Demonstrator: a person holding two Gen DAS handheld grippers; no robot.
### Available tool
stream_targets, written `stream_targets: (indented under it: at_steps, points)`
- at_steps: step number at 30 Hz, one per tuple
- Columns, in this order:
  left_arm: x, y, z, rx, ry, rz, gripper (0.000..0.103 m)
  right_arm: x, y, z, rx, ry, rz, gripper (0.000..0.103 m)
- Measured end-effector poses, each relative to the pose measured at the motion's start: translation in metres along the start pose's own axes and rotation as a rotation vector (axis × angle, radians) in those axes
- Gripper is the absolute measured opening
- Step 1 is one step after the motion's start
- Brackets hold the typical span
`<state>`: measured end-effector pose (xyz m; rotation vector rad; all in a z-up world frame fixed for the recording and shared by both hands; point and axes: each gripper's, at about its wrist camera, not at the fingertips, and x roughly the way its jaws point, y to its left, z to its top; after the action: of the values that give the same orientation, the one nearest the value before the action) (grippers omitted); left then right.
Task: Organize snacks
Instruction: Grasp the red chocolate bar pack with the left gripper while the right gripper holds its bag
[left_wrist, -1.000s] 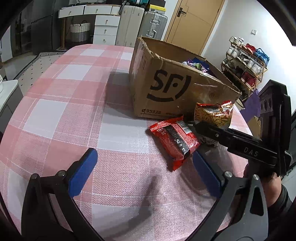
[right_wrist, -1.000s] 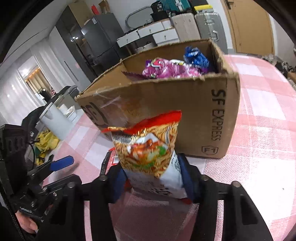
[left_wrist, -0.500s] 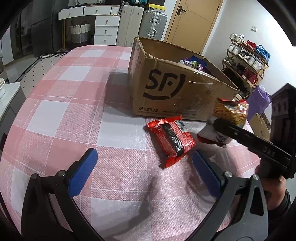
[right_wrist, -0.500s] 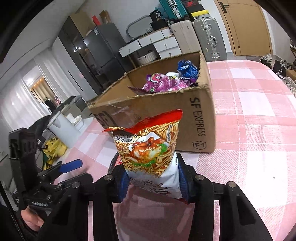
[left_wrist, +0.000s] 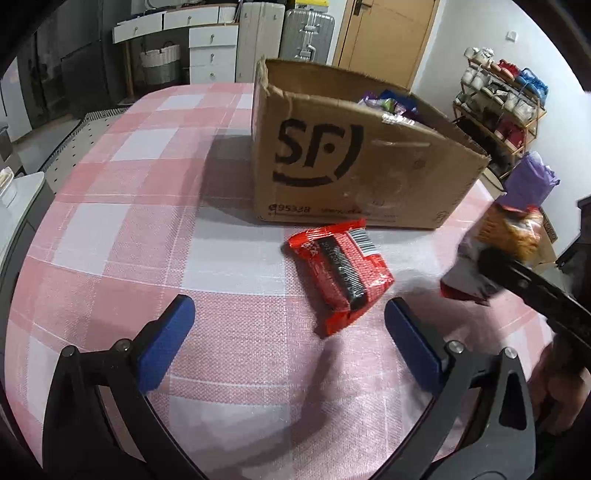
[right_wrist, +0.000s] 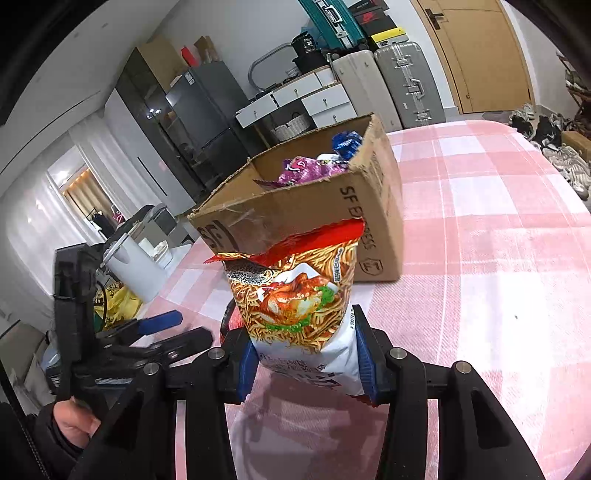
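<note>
In front of the cardboard box (right_wrist: 314, 225), on its printed short side, the right gripper (right_wrist: 306, 363) pinches a noodle packet (right_wrist: 295, 306) by its lower white end; the packet stands upright, clear of the checked worktop (right_wrist: 498, 295). The grip looks settled: both blue pads press into the wrapper.

The left gripper (left_wrist: 291, 343) hangs spread wide and empty, pointing down at a red snack packet (left_wrist: 338, 273) lying flat on the worktop just in front of the box.

Risks, as judged:
- Grip sits low on a soft, air-filled bag. The top may flop or the wrapper slide out when tipped over the box wall.
- The packet's top edge appears about level with the box rim. Too little lift and it catches on the torn cardboard edge, possibly shoving the box.
- The box already holds purple and blue snack bags (right_wrist: 317, 166) near the far corner; a drop there may leave the packet perched on them.

Surroundings: nothing lies between packet and box. The red packet lies to the box's front, toward the left gripper, outside the likely path. Suitcases (left_wrist: 308, 33) and drawers (left_wrist: 212, 55) stand behind the box, off the worktop.
</note>
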<state>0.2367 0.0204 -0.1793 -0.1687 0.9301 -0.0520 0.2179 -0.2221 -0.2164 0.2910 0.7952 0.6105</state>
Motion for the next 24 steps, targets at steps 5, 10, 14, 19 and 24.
stream_targets:
  at_steps: [5, 10, 14, 19, 24]
  points:
    - [0.007, -0.009, 0.006, 0.002, 0.015, -0.022, 0.102, -0.012, -0.001, -0.007, -0.001, -0.012, 0.002, 0.045]
    - [0.021, -0.024, 0.015, 0.022, 0.042, -0.025, 0.102, -0.019, -0.003, -0.012, 0.014, -0.026, 0.003, 0.045]
    - [0.036, -0.031, 0.022, 0.023, 0.074, -0.003, 0.102, -0.024, -0.004, -0.015, 0.016, -0.032, 0.000, 0.045]
    - [0.045, -0.038, 0.032, 0.028, 0.085, 0.029, 0.102, -0.030, -0.012, -0.017, 0.032, -0.037, -0.003, 0.045]
    - [0.052, -0.039, 0.037, 0.022, 0.103, 0.049, 0.098, -0.030, -0.015, -0.019, 0.044, -0.034, 0.001, 0.045]
